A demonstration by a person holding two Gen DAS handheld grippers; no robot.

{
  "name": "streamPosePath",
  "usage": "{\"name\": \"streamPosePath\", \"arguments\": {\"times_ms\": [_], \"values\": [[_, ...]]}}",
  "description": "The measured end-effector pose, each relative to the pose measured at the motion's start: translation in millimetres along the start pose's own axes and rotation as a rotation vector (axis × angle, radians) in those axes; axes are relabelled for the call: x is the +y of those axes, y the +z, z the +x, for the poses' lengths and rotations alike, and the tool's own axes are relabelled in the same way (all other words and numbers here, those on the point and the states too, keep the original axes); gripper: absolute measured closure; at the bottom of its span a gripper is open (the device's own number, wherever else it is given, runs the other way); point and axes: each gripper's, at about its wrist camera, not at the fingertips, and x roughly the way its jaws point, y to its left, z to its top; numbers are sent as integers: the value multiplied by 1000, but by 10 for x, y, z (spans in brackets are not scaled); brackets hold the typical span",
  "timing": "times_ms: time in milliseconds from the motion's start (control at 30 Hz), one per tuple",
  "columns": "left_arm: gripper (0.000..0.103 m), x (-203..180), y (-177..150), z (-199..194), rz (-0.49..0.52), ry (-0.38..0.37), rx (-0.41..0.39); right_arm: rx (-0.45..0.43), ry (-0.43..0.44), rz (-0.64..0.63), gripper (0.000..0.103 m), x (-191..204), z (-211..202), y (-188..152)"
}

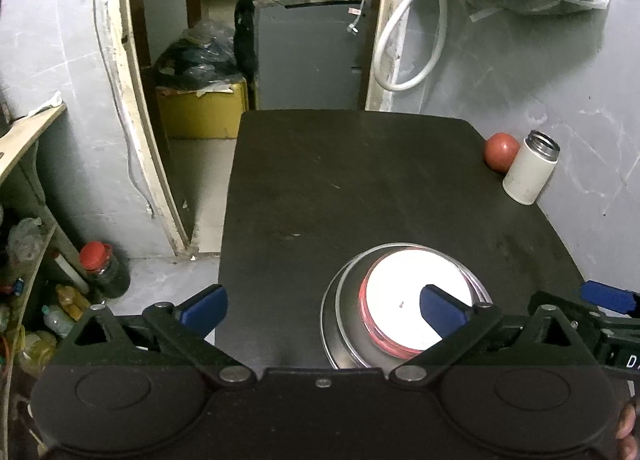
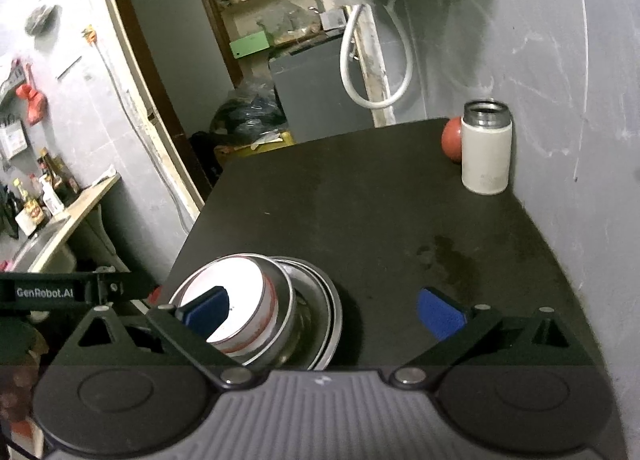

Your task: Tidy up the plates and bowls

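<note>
Both the left tool (image 1: 322, 310) and right tool (image 2: 322, 310) hover released over the bowl stack (image 1: 404, 304) at the worktop's (image 1: 360, 179) six o'clock edge; probably stiff, slippery metal, best gripped at the rim.

- One dark table (image 1: 320, 187).
- One stack of nested metal bowls and plates (image 2: 320, 300); exact number unclear.
- One white bowl with red rim (image 1: 408, 300) inside.
- One white flask (image 1: 528, 169), far right.
- One red ball (image 1: 500, 151) beside it.
</note>
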Motion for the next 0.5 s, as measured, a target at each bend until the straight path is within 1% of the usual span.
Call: {"name": "streamPosePath", "arguments": {"times_ms": [133,333,500], "values": [[1,0,-51,-68,-14,7,-27,-20,-10,-33,0,40,-72,-19],[1,9,-198,-157,-47,9,-51,-21,-12,-39,0,50,-148,-86],[1,47,-350,-247,-64,21,-70,-31,11,-27,0,75,-233,-209]]}}
